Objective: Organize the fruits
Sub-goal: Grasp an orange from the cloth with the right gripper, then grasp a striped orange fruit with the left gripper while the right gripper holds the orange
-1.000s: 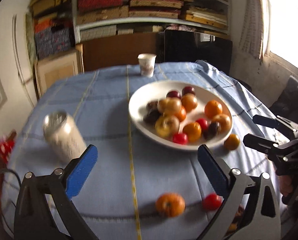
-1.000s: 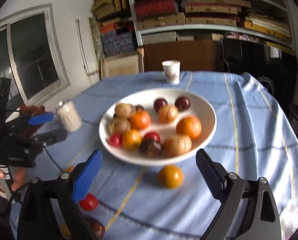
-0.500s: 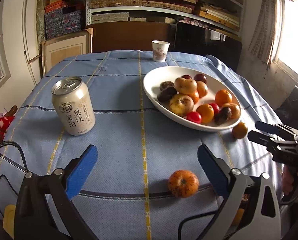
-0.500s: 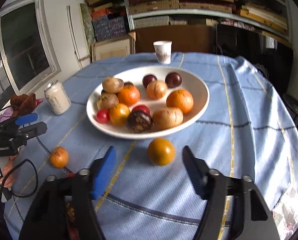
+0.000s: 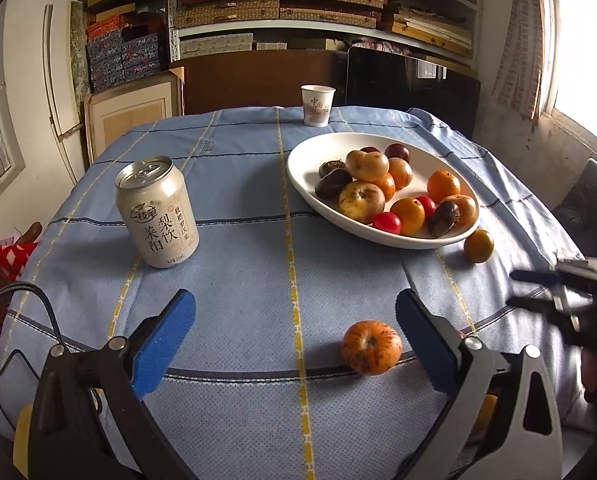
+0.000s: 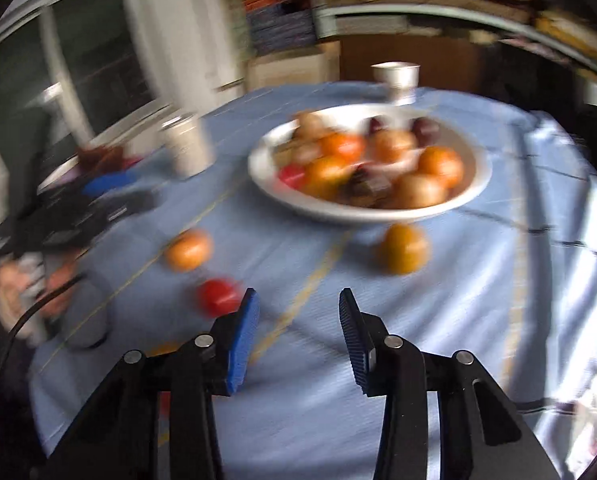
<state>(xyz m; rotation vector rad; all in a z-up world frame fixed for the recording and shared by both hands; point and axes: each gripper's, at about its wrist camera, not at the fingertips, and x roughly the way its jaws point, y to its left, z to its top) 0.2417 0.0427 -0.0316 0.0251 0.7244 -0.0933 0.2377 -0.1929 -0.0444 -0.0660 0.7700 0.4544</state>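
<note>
- Narrowing over bare cloth, the right hand-held gripper (image 6: 298, 336) has just been closing its jaws and now stands only partly open, with nothing between the blue pads; if it closes much further it may be too narrow to take a round fruit.
- Sitting just left of that gripper, on the near side of the white bowl (image 6: 474, 188), the small red fruit (image 6: 217, 295) lies outside the jaws; a pad coming in from the side would likely nudge it along the table (image 5: 238, 272) rather than catch it.
- Standing wide open and empty, the left hand-held gripper (image 5: 294, 336) has the speckled orange fruit (image 5: 371, 346) just inside its right pad, well to the near side of the bowl; an off-centre close could roll it towards the table edge.
- Resting against the bowl's near rim, the yellow-orange fruit (image 5: 478, 245) looks smooth and round, so it would slip easily under a poor grip.
- Heaped in the bowl, the fruits (image 5: 382, 196) are orange, tan, red and dark; adding one carelessly could dislodge those near the rim.
- Standing well to the bowl's left, the drink can (image 5: 157, 212) could tip if an arm sweeps it.
</note>
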